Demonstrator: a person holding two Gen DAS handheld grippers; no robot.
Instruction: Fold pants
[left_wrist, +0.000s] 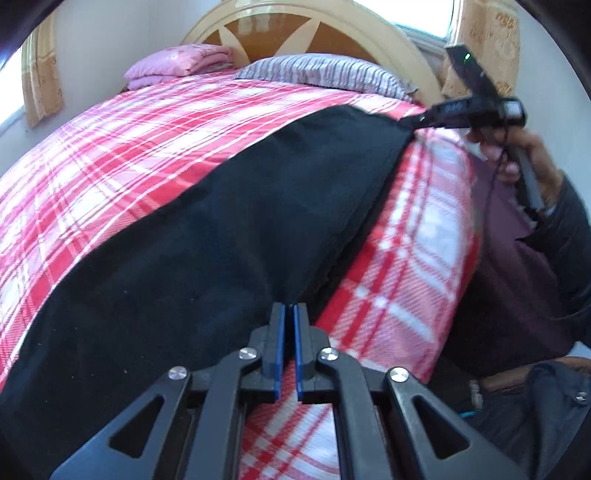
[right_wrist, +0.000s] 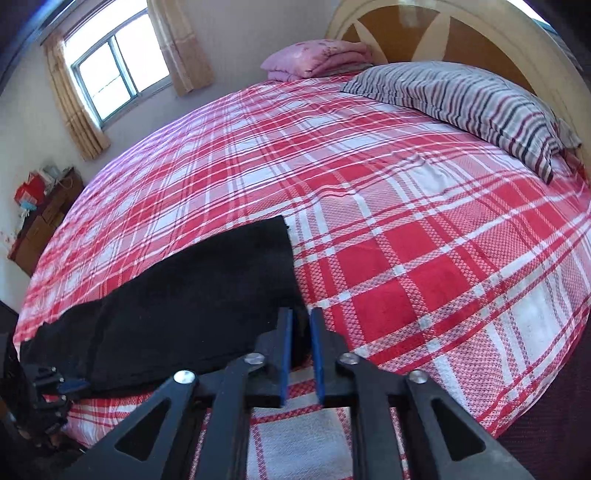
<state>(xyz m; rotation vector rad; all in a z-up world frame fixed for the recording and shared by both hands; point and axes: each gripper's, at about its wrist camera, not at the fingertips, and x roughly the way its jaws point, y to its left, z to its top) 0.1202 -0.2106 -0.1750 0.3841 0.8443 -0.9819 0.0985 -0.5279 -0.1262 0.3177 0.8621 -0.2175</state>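
Black pants (left_wrist: 221, 240) lie flat as a long band across the red and white checked bed (left_wrist: 129, 147). My left gripper (left_wrist: 289, 314) is shut on their near edge, the blue pads almost touching. In the right wrist view the pants (right_wrist: 184, 306) run off to the left, where the left gripper (right_wrist: 70, 387) shows at their end. My right gripper (right_wrist: 301, 325) has its pads parted, with the pants' near corner lying loosely between them. From the left wrist view the right gripper (left_wrist: 410, 122) sits at the pants' far corner, held by a hand (left_wrist: 517, 147).
A striped pillow (right_wrist: 461, 103) and a folded pink blanket (right_wrist: 317, 59) lie by the wooden headboard (right_wrist: 424, 33). A window (right_wrist: 110, 70) and a low brown dresser (right_wrist: 44, 221) stand beyond the bed's far side. The person's dark sleeve (left_wrist: 565, 240) is at the right bed edge.
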